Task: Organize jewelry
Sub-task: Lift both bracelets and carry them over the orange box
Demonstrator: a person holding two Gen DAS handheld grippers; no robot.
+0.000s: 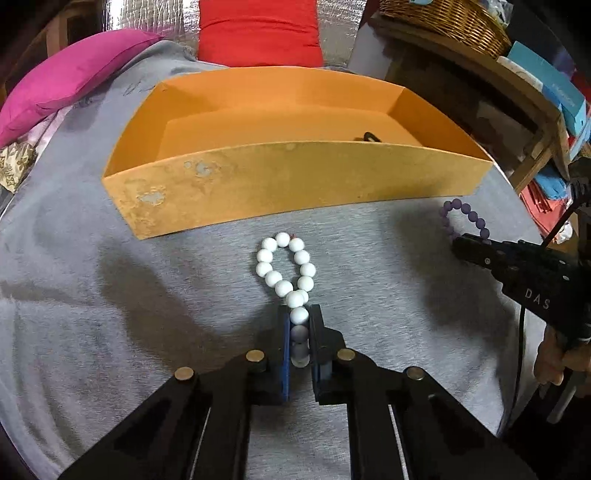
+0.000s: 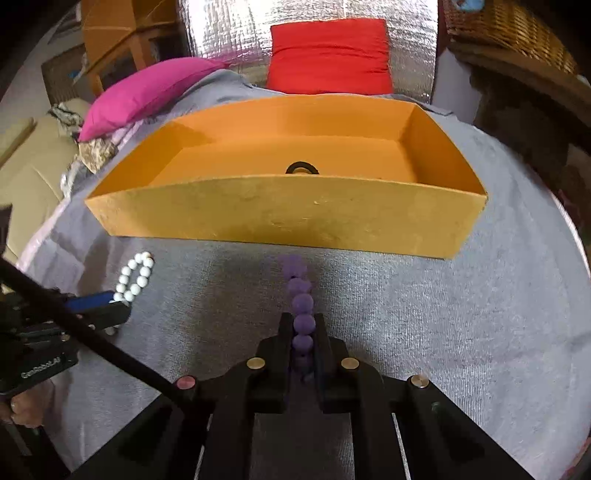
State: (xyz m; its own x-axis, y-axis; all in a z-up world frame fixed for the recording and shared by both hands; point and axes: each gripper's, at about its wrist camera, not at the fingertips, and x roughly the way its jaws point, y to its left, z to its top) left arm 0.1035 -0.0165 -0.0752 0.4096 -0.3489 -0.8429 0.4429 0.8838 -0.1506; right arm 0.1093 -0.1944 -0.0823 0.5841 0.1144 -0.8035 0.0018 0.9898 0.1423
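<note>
A white bead bracelet (image 1: pixel 286 269) lies looped on the grey cloth in front of an orange box (image 1: pixel 295 184). My left gripper (image 1: pixel 300 325) is shut on the near end of the white bracelet. My right gripper (image 2: pixel 303 332) is shut on a purple bead bracelet (image 2: pixel 301 299), which sticks out edge-on toward the orange box (image 2: pixel 288 218). In the left wrist view the purple bracelet (image 1: pixel 465 218) and right gripper (image 1: pixel 458 245) show at the right. In the right wrist view the white bracelet (image 2: pixel 135 277) and left gripper (image 2: pixel 122 304) show at the left. A black ring (image 2: pixel 302 168) lies inside the box.
A pink cushion (image 2: pixel 147 92) and a red cushion (image 2: pixel 328 55) lie behind the box. A wicker basket (image 1: pixel 447 22) sits on wooden shelving at the right. The grey cloth (image 2: pixel 443 332) covers the round surface.
</note>
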